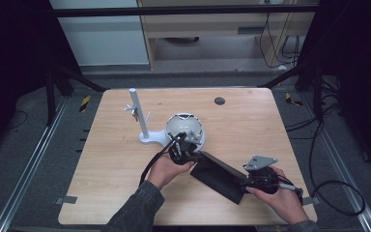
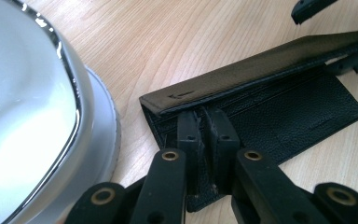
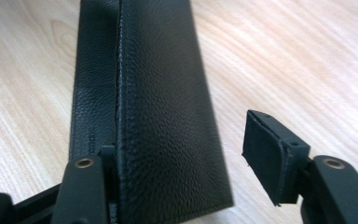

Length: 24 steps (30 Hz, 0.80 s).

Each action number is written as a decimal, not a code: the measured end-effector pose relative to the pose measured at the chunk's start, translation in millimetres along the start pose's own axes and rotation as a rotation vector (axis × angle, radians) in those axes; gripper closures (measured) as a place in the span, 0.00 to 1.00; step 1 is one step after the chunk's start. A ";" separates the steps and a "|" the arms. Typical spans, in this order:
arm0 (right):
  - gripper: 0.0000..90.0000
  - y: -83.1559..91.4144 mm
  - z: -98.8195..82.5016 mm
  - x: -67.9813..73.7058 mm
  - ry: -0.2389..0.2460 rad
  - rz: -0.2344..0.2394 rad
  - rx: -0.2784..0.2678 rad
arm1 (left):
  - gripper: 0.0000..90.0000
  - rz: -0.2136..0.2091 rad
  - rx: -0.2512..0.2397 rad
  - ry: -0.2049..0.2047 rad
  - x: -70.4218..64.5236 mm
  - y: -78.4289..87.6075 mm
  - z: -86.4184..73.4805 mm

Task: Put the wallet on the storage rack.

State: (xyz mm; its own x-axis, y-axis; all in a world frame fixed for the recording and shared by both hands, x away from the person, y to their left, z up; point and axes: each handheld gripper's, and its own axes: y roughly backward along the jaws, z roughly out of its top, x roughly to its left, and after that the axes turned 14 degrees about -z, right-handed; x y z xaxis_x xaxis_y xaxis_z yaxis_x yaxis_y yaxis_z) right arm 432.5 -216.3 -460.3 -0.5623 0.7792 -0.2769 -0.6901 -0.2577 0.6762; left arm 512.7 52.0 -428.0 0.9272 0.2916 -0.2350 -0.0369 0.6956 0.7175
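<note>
A long black leather wallet (image 1: 220,178) lies half unfolded on the wooden table (image 1: 251,125), between my two hands. My left gripper (image 1: 192,155) is at its upper-left end. In the left gripper view the jaws (image 2: 207,135) are pinched shut on the lower leaf of the wallet (image 2: 289,112), while the upper flap stands up just behind them. My right gripper (image 1: 247,182) is at the lower-right end. In the right gripper view it (image 3: 186,147) straddles the raised flap of the wallet (image 3: 163,102): one jaw lies against the leather and the other pad (image 3: 265,144) stands clear of it.
A white, chrome-rimmed bowl-shaped object (image 1: 185,128) sits just behind my left gripper, close beside it in the left gripper view (image 2: 23,112). A white post on a base (image 1: 140,118) stands to its left. A small dark disc (image 1: 219,101) lies near the table's far edge.
</note>
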 end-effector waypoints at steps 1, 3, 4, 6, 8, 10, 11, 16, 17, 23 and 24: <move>0.45 1.2 0.6 -2.1 0.000 -0.009 -0.001 | 0.94 0.001 0.003 -0.005 -0.8 -1.7 0.4; 0.45 3.3 1.6 -6.2 -0.004 -0.020 -0.004 | 0.94 0.000 0.020 -0.012 -2.5 -6.8 0.8; 0.46 4.1 1.8 -7.8 -0.010 -0.023 -0.005 | 0.94 0.001 0.026 -0.016 -3.1 -9.8 1.2; 0.46 4.0 1.6 -9.9 -0.011 -0.019 -0.003 | 0.94 -0.001 0.031 -0.018 -3.6 -14.6 2.7; 0.46 3.4 1.6 -10.1 -0.006 -0.013 0.003 | 0.94 -0.006 0.024 -0.014 -3.2 -16.9 5.1; 0.45 2.1 2.4 -9.0 0.000 -0.008 0.007 | 0.94 -0.006 0.021 -0.015 -3.2 -18.6 7.6; 0.45 1.6 3.6 -8.0 0.003 -0.002 0.008 | 0.93 -0.005 0.021 -0.016 -3.4 -19.1 8.4; 0.43 -2.2 9.9 -4.6 0.014 0.015 0.022 | 0.93 -0.005 0.017 -0.013 -3.7 -21.2 9.7; 0.43 -3.8 10.9 -4.0 0.017 0.018 0.026 | 0.93 -0.006 0.019 -0.013 -3.4 -21.5 9.9; 0.40 -12.2 14.1 -0.8 0.040 0.027 0.057 | 0.93 -0.004 0.008 -0.009 -2.8 -20.4 11.6; 0.40 -12.7 14.7 -1.0 0.038 0.029 0.061 | 0.93 -0.003 0.006 -0.009 -2.7 -20.1 12.0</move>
State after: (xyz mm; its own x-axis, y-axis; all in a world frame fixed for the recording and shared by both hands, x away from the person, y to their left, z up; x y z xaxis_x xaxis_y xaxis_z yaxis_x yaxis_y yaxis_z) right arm 448.5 -205.5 -458.5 -0.5992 0.7493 -0.2821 -0.6454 -0.2436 0.7239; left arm 515.4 29.3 -433.9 0.9307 0.2836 -0.2309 -0.0321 0.6923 0.7209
